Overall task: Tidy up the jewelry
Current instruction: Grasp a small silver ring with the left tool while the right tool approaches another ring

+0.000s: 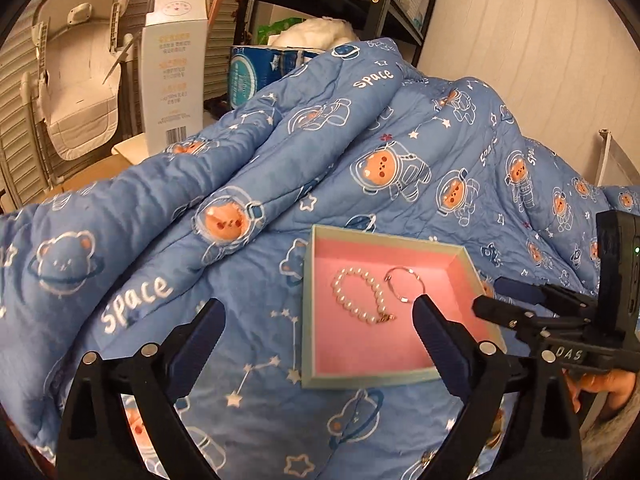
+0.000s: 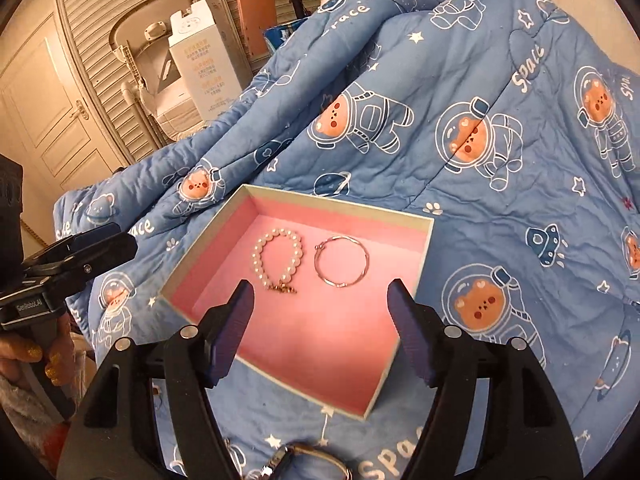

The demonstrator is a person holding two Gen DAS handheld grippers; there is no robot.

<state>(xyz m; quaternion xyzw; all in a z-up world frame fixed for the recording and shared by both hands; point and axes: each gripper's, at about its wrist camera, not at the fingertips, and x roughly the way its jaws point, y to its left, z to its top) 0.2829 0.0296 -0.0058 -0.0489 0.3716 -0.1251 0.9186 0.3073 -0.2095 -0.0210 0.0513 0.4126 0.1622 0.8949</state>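
Both bracelets already lie in the tray, so the step in hand looks like the pause after a drop-off, with more jewelry to fetch. The left tool [image 1: 320, 320] stands wide with nothing between its fingers, its right finger over the tray's near right part; the right tool [image 2: 320, 304] is also spread and empty, poised over the tray's near edge. The shallow pink-lined tray [image 2: 424, 240] sits on a blue bear-print quilt [image 2: 500, 80] on the bed. Inside it, toward the far side, a pearl bracelet [image 2: 278, 258] lies on the left and a thin silver bangle [image 2: 341, 260] just beside it on the right, apart from each other. At the near edge of the right wrist view a metallic piece, perhaps a watch [image 2: 308, 460], lies on the quilt outside the tray; it is probably the next pick, calling for a low, careful pinch against soft fabric.
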